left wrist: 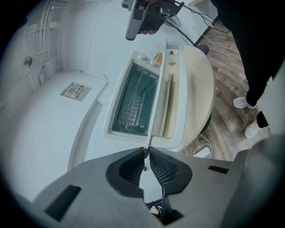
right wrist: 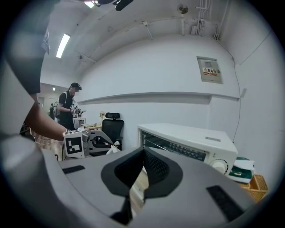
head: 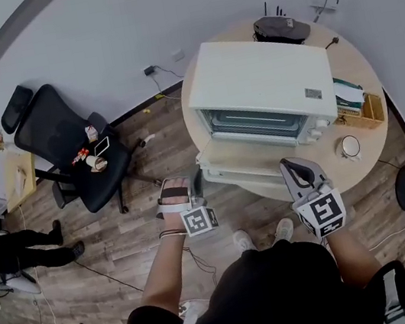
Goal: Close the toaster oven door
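White boxy metal toaster oven (head: 266,80): stood on the round beige desk (head: 334,170) with its open cavity facing the person.
Cream drop-down oven door (head: 254,157): hinged along the oven's lower front and folded out toward the person, so the closing was not yet done.
Left tongs (left wrist: 146,153): at the oven's front left corner, nipped shut on the door's thin side edge. I judged this a hold for swinging the door up to the oven's face.
Right tongs (right wrist: 143,152): in front of the oven's right end and apart from it, tips together on nothing, seemingly kept clear of the door's swing.
Risk: so narrow an edge could have slipped from the pads.
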`<state>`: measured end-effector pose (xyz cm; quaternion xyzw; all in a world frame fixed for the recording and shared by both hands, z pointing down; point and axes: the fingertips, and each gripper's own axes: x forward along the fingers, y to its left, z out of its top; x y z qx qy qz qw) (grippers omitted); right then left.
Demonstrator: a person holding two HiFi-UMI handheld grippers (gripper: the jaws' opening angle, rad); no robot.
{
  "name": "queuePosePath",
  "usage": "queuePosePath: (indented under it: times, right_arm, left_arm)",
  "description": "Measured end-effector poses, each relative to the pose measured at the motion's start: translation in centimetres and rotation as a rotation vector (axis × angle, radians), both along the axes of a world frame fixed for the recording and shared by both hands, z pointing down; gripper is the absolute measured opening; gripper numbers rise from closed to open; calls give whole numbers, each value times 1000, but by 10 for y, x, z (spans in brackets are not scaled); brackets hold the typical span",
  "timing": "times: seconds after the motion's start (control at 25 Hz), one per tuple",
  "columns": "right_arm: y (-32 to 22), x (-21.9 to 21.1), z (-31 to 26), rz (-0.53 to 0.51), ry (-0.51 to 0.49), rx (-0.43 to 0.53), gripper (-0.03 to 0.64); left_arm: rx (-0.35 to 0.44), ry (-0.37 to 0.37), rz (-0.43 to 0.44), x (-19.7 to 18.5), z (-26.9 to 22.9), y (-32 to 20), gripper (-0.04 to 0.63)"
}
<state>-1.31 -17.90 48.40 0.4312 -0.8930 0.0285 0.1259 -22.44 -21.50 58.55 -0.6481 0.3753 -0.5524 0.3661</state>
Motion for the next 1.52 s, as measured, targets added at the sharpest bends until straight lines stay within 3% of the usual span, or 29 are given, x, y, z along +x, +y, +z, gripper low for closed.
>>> queuePosePath:
  times: [0.48,1.52]
  right_arm:
    - [1,14,-4,28,-3,6,-6]
    - [-22,41,-8,74,-2,3,-6]
  left_arm:
    - [47,-44,65,10,-31,-44,35]
    - [65,-47,79,28,-56,-110,54]
